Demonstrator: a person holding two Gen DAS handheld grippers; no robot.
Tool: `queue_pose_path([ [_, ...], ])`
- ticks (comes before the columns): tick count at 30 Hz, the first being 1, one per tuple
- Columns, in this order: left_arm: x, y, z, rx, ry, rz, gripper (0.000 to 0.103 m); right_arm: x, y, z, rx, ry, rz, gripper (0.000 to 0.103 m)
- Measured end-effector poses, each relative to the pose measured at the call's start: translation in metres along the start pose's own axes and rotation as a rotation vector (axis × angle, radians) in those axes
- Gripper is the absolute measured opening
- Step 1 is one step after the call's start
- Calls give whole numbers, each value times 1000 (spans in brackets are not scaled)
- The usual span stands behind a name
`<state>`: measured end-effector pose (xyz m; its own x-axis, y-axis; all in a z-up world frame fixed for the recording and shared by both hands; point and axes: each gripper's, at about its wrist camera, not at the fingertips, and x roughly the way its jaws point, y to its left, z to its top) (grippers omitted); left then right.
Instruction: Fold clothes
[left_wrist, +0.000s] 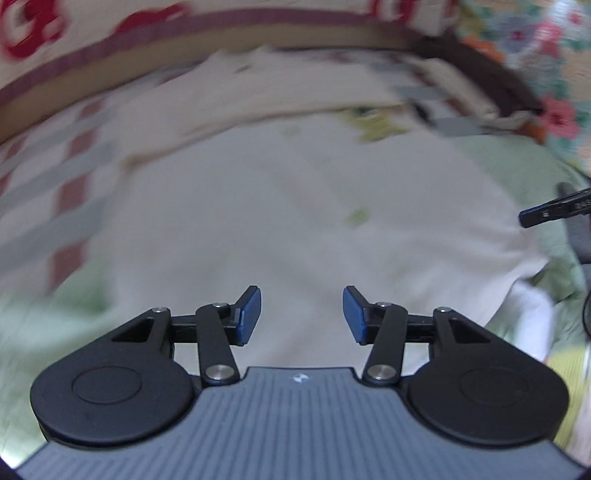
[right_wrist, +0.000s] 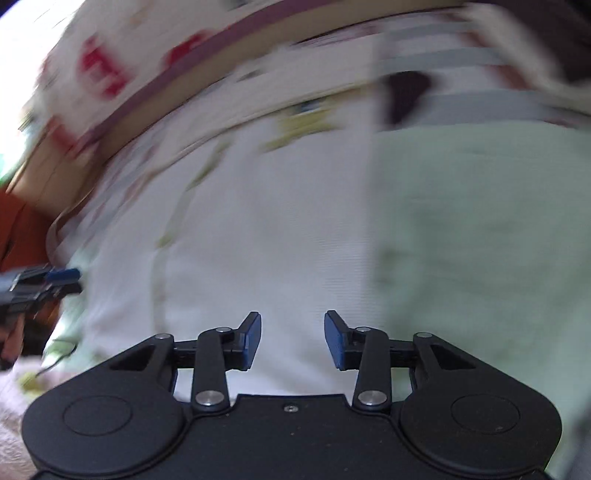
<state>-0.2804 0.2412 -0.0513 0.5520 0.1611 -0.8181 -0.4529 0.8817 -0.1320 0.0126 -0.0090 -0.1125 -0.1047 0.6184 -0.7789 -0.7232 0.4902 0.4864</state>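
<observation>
A white garment (left_wrist: 295, 206) with small yellow-green prints lies spread flat on a pale green sheet (left_wrist: 517, 166); both views are blurred by motion. My left gripper (left_wrist: 302, 314) hovers above the cloth, open, with only the fabric below showing in the gap between the blue pads. In the right wrist view the same white garment (right_wrist: 258, 240) fills the middle, and my right gripper (right_wrist: 293, 339) is open above it with nothing between its fingers. Each gripper shows at the edge of the other's view: the right one (left_wrist: 554, 212) at the far right, the left one (right_wrist: 48, 282) at the far left.
A striped and checked blanket (left_wrist: 62, 177) lies left of the garment. Behind it runs a brown bed edge (left_wrist: 184, 70) with red-patterned fabric (left_wrist: 29, 29) above. Floral cloth (left_wrist: 554, 74) sits at the far right. Green sheet (right_wrist: 480, 240) spreads right of the garment.
</observation>
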Motion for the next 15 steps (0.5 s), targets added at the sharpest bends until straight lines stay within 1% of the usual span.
queue_pose_path([
  [2,26,-12,9,-4,12,-64,45,-8,-14,-8,30,-29,-41,45],
  [3,40,-16,12,-23,28,-96,45,-8,-16,-14,45,-37,-52,49],
  [5,65,-17,9,-54,61,-143,45,-6,-20,-26,78,-49,-65,50],
  [7,79,-21,3,-74,99,-141,45,2,-32,-38,125,-28,-17,51],
  [9,87,-25,-7,-72,136,-126,46,10,-33,-47,133,-9,22,52],
  [10,89,-24,-12,-73,154,-118,46,14,-31,-51,128,-1,38,49],
  [11,90,-22,-16,-75,172,-111,46,17,-27,-53,110,2,50,19],
  [12,88,-19,-20,-79,182,-106,46,15,-18,-52,68,-10,60,5],
  [15,80,-11,-28,-110,193,-98,47,1,17,-39,-48,-69,125,5],
])
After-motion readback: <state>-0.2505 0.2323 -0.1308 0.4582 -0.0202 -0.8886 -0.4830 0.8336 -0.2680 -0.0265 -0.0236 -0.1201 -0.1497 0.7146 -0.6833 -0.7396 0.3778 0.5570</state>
